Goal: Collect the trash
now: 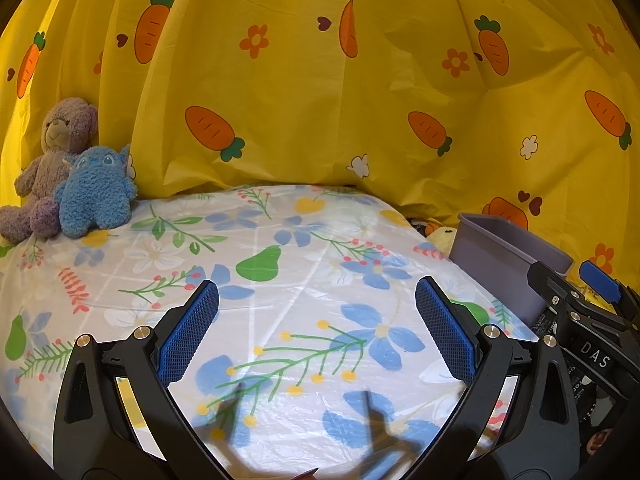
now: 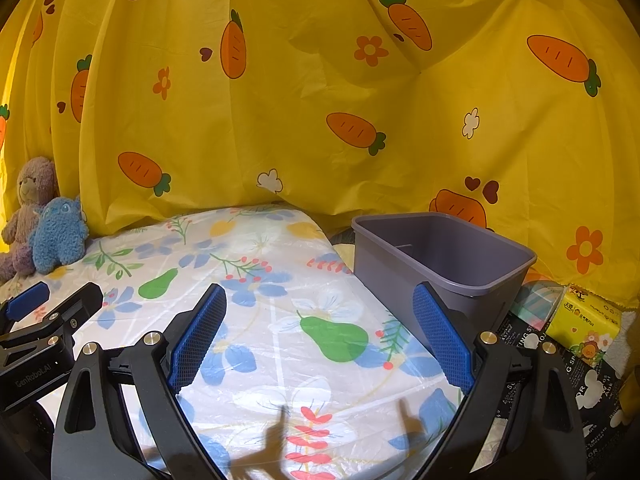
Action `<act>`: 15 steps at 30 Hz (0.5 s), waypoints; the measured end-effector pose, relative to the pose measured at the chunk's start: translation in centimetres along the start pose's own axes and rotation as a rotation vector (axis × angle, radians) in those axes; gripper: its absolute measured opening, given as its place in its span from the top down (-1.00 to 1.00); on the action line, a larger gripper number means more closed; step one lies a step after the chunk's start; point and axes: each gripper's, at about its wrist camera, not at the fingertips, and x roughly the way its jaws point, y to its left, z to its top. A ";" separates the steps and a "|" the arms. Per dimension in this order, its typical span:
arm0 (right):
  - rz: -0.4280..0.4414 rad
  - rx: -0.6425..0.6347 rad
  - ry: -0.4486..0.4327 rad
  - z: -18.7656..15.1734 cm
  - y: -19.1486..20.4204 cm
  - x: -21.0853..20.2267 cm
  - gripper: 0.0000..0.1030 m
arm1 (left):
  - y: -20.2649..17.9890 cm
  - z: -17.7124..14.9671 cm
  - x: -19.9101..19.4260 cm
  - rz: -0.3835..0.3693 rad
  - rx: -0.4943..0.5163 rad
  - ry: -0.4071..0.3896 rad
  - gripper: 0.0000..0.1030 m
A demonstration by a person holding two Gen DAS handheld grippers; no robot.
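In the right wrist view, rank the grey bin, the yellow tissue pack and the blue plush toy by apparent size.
1. grey bin, clearly largest.
2. yellow tissue pack and blue plush toy: look alike in size; the toy sits farther back, so no ranking.

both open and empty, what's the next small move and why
Probably swing the right hand-held gripper toward the yellow tissue pack lying right of the grey bin. The flowered cover shows no loose trash, the bin looks empty, and that pack is the nearest candidate, though it may not be trash.
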 end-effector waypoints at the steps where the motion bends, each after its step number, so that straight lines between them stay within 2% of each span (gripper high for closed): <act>1: 0.001 0.001 0.000 0.0 -0.1 0.0 -0.76 | -0.1 0.0 0.0 -0.001 0.001 0.000 -0.89; 15: -0.001 0.003 -0.003 0.0 0.0 0.0 -0.76 | -0.4 0.1 0.1 -0.010 0.006 -0.003 -0.89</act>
